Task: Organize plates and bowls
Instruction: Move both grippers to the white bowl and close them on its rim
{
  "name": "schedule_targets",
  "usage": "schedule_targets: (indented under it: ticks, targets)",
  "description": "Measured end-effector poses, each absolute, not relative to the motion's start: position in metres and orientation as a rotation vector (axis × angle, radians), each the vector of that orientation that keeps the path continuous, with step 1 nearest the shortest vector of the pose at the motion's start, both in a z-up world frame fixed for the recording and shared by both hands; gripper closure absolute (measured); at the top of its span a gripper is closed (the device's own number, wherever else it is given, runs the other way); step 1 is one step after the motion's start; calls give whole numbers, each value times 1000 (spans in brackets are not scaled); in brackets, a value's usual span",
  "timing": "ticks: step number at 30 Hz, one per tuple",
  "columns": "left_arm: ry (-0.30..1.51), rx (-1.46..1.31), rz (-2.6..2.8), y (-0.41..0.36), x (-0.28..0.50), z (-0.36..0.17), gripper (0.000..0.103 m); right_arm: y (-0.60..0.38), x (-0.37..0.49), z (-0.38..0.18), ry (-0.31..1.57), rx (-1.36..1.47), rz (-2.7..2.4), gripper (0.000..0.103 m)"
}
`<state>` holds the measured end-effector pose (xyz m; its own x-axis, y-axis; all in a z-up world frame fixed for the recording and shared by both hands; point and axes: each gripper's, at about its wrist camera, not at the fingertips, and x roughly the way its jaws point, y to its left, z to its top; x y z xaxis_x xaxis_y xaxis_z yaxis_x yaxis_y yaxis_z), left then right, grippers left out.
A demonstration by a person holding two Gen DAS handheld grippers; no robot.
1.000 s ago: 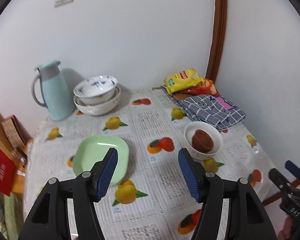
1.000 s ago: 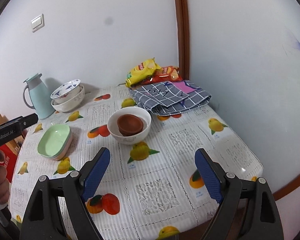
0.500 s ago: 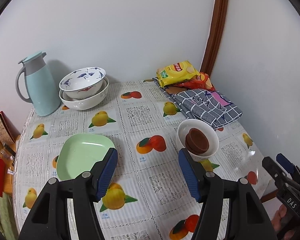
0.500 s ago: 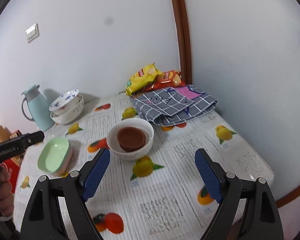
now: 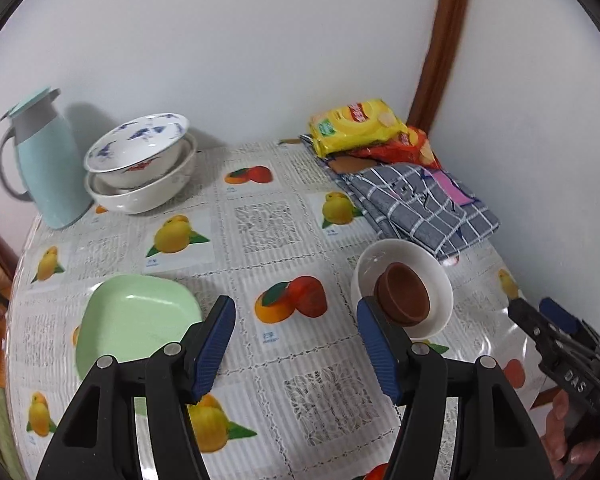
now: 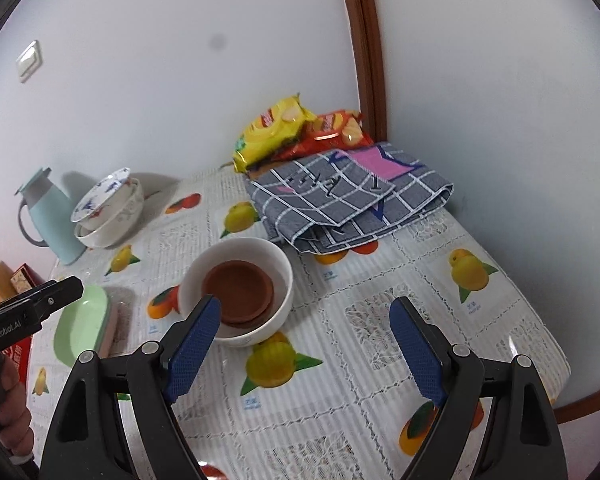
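At the far left of the left wrist view stood a pale blue jug [image 5: 46, 168], and just beside it two nested white bowls [image 5: 140, 172], the upper one painted blue and tilted in the lower. Lower left, the green plate [image 5: 134, 320] lay on the worktop [image 5: 268, 220], its near corner hidden behind the left finger of the left tongs [image 5: 296, 344]. Those tongs hung apart and empty, aimed at the bare cloth between plate and bowl.

Right of centre sat the white bowl [image 5: 404, 284] with a brown dish [image 5: 404, 292] nested inside, its near rim partly cut off by the right finger of the left tongs. At the lower right edge the right tongs [image 6: 304, 340] showed only as a black body with a hand below.

In the right wrist view those tongs stood wide apart and empty, the white bowl just beyond and left of their gap, overlapped by the left fingertip. The right hand looked the nearer to that bowl, the left to the plate. A second pinkish plate seemed to lie under the green one there, though blur left that unsure. A folded checked cloth [image 6: 348, 196] and snack packets [image 6: 296, 128] filled the upper right corner.
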<state>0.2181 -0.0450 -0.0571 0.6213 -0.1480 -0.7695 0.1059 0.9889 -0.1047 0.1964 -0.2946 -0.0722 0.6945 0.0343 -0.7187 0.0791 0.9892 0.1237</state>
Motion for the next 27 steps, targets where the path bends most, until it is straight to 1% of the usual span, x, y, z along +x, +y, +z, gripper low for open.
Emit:
schedule_targets:
  ticks: [8,10,11,17,23,26,27]
  targets:
    - [951,-36,-156,-62,245,-78,42,-289,224,-92,842,84,-25,25]
    - [961,-49,-154,-63,251,-83,42,-288,230,-97,865,89,-5,32]
    - [965,-55,-154,-64,254,-85,42,-287,234,-99,875,87,2,33]
    - [991,-56,-153,-69,270,-99,42,-287,247,-108,876,91,24,34]
    - [1022,-73,-201,-77,285,-110,42,-287,265,-122,916,106,35,37]
    - [1035,-51,-198,-83,293,-117,42,-287,271,-130,932,104,40,40]
    - [1040,-42,-197,-85,296,-121,42,-286,272,-132,935,99,37,42]
